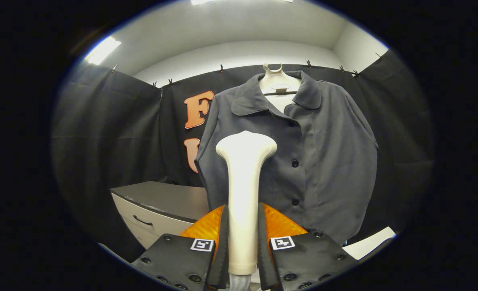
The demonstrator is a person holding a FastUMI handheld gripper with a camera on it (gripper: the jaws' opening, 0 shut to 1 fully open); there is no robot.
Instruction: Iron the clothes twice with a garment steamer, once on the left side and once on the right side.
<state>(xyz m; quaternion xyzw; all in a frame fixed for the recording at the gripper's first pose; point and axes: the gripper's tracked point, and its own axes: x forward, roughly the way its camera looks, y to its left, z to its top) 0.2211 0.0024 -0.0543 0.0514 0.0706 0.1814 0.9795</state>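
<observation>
Currently 1 dark shirt (pixel 303 161) is hung on 1 hanger (pixel 278 87) against the booth wall, above the back edge of 1 cabinet (pixel 162 202). 1 garment steamer (pixel 244 190) is clamped upright by its handle in the gripper (pixel 243 238), head just before the shirt's left panel. A pass looks about to begin; the head must be brought to the fabric and drawn along it. 3 buttons are seen.

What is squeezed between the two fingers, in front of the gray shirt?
In the gripper view, the white garment steamer stands upright between the fingers, which press on its handle; its head reaches up before the gray shirt.
</observation>
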